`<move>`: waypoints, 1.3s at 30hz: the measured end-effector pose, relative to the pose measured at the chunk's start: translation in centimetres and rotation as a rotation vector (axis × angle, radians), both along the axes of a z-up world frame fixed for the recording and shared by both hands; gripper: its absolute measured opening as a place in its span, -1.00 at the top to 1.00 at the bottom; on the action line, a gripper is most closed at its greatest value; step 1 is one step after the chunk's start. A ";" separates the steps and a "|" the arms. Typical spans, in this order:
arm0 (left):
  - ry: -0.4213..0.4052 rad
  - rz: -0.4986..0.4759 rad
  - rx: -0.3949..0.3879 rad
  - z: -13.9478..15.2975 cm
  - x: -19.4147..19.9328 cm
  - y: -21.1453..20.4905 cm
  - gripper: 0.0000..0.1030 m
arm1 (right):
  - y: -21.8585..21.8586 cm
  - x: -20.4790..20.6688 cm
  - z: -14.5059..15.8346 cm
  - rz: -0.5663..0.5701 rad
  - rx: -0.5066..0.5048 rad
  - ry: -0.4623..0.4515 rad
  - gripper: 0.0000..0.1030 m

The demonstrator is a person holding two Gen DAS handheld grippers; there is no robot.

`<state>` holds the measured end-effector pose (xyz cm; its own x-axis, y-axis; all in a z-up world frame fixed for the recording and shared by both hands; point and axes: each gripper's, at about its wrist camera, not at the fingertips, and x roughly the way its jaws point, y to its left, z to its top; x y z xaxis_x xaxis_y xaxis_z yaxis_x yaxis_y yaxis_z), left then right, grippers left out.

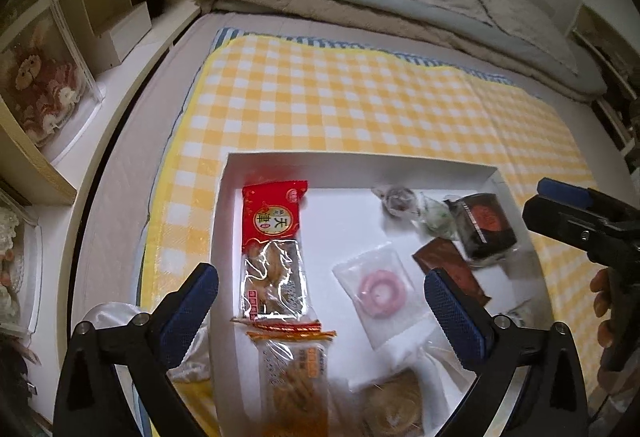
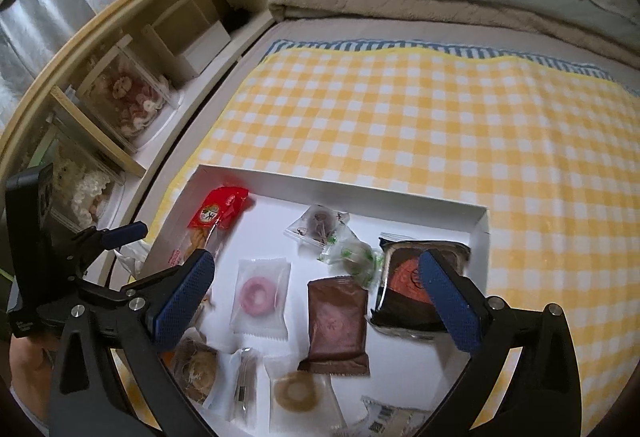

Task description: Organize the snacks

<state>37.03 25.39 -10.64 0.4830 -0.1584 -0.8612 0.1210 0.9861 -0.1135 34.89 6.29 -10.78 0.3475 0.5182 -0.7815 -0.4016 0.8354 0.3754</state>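
Tray (image 2: pixel 224 173): mixed snacks. Left gripper (image 1: pixel 320 301) and right gripper (image 2: pixel 316 297) wide open, empty. We should descend squarely on the brown packet (image 2: pixel 338 321), avoiding neighbours.

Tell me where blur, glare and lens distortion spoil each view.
Left wrist view: the clear candy wrappers at the white tray's far side are smeared, and the red cracker packet's clear window glares. Right wrist view: sharper, but fisheye bends the wooden shelf into an arc, corners vignette black.
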 end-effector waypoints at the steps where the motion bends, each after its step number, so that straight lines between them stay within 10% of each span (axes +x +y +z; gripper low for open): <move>1: -0.007 -0.004 -0.010 0.5 -0.5 -0.1 -1.00 | -0.2 -0.3 0.3 -0.003 -0.001 -0.004 -1.00; 39: -0.293 0.045 0.004 21.0 -28.3 -5.9 -1.00 | -12.6 -20.5 15.8 -0.047 -0.054 -0.335 -1.00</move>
